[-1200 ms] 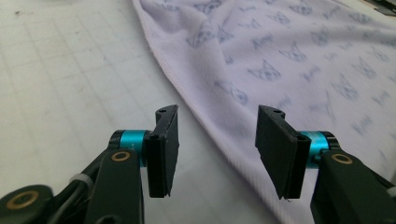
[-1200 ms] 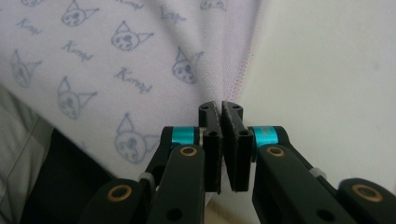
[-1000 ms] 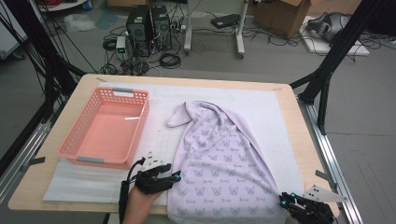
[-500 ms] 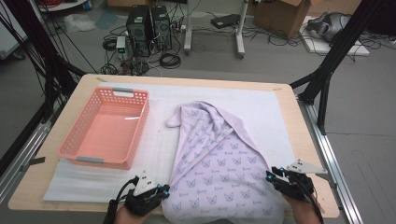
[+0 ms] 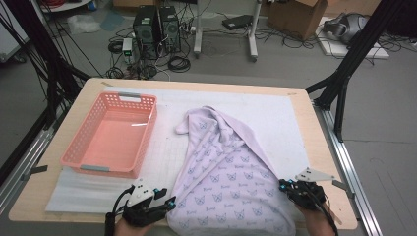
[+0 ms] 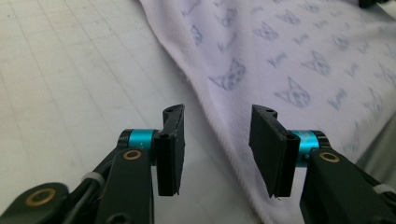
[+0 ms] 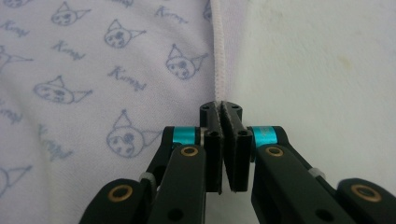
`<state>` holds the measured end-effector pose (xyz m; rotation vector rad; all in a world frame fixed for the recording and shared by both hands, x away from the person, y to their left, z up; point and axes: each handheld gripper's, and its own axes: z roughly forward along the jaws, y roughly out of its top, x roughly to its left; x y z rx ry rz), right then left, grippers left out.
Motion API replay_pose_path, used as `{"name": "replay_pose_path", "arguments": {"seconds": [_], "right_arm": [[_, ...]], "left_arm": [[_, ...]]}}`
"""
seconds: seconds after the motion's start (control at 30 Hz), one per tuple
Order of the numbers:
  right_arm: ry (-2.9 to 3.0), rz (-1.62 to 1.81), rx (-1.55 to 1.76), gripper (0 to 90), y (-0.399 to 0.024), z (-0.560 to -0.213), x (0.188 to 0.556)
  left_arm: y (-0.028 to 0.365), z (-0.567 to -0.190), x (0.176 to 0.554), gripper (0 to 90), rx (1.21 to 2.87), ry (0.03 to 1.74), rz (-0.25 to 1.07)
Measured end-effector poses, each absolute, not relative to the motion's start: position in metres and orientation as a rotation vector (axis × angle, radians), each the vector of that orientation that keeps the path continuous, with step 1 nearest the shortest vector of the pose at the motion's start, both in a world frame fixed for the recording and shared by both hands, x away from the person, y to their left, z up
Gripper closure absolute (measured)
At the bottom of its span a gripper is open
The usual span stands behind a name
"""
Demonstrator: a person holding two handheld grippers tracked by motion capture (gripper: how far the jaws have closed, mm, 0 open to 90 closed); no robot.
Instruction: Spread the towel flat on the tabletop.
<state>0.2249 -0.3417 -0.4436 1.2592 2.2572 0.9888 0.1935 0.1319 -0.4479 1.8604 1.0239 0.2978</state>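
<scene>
The lilac cat-print garment [image 5: 231, 196] lies spread on the white mat [image 5: 275, 118] at the near middle of the tabletop [image 5: 322, 162], right of the pink basket [image 5: 110, 135]. The right hand-held gripper [image 7: 223, 108] is pressed together on its stitched hem; the pinch is thin, so a pull may slip the edge free. The left hand-held gripper [image 6: 217, 123] has just been opening, its jaws spread over the other edge without pressing it; lifting now would drag the cloth lopsided
</scene>
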Motion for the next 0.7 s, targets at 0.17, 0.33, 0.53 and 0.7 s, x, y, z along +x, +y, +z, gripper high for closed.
{"name": "replay_pose_path", "arguments": {"seconds": [0.17, 0.33, 0.53, 0.7], "right_arm": [[2.263, 0.986, 1.27, 87.6, -0.362, -0.443, 0.192], [2.286, 0.992, 1.272, 87.6, -0.374, -0.442, 0.167], [2.265, 1.032, 1.264, 73.3, -0.374, -0.437, 0.164], [2.208, 1.096, 1.25, 68.8, -0.363, -0.43, 0.188]], "left_arm": [[0.12, -0.445, 0.219, 53.1, 1.828, 1.033, 0.295], [0.103, -0.449, 0.242, 49.9, 1.865, 1.048, 0.292], [0.079, -0.452, 0.253, 52.7, 1.958, 1.043, 0.346], [0.079, -0.452, 0.244, 84.9, 1.991, 1.019, 0.375]]}}
